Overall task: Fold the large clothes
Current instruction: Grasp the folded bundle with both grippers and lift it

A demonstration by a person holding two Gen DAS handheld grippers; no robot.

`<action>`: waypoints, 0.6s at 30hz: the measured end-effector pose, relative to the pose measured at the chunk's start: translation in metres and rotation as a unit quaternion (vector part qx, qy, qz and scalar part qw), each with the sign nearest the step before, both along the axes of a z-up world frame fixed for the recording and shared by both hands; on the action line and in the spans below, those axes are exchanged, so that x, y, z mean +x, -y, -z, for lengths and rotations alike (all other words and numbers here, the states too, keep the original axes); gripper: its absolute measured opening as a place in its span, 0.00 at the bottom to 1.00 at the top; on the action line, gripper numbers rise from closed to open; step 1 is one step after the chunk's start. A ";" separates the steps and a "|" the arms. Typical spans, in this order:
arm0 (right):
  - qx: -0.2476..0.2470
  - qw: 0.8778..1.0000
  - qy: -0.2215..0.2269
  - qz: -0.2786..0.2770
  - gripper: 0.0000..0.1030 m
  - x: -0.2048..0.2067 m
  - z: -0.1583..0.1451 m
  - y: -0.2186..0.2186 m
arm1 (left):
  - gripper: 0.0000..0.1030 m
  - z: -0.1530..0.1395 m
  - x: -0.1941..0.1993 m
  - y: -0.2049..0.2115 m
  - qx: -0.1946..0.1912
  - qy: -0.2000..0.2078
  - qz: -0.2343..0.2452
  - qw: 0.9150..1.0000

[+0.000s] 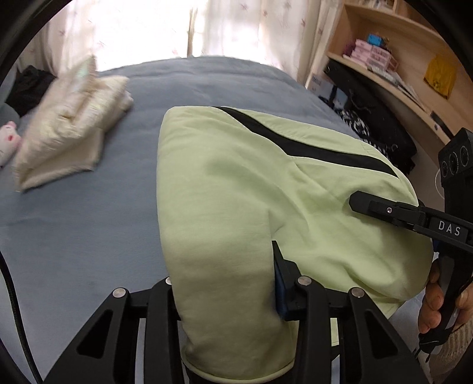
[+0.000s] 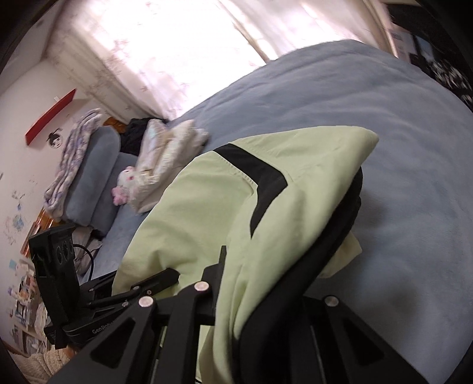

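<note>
Blue bed, both grippers clamping green garment, shelves only left view, pillow only right.

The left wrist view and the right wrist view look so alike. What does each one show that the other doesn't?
Only the left wrist view shows the wooden shelves with pink boxes and the right gripper from outside. Only the right wrist view shows the red wall shelf, the blue pillow and the left gripper from outside. Both show the light green garment clamped in both grippers, the blue bed cover, the folded cream clothes, a pink-and-white plush toy and bright curtains.
</note>
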State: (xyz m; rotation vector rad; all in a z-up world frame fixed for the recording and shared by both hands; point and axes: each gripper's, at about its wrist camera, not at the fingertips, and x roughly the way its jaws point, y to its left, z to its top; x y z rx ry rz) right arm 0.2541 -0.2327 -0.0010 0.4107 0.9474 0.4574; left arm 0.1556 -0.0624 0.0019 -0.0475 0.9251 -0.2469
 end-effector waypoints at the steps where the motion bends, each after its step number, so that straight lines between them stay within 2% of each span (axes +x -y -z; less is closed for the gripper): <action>1: 0.002 1.000 0.005 -0.006 0.09 0.001 -0.008 -0.013 | 0.35 -0.011 -0.003 -0.014 0.001 0.007 -0.005 1.000; 5: 0.008 0.999 0.032 -0.033 0.09 0.008 -0.039 -0.065 | 0.35 -0.057 -0.001 -0.080 0.004 0.035 -0.023 0.999; 9: 0.022 0.996 0.061 -0.060 0.09 0.036 -0.074 -0.127 | 0.35 -0.104 0.015 -0.148 0.015 0.066 -0.045 0.997; 14: 0.046 0.990 0.102 -0.088 0.09 0.107 -0.121 -0.219 | 0.35 -0.165 0.069 -0.233 0.057 0.122 -0.059 0.989; 18: 0.055 0.984 0.140 -0.096 0.09 0.174 -0.145 -0.283 | 0.35 -0.193 0.133 -0.296 0.072 0.144 -0.067 0.985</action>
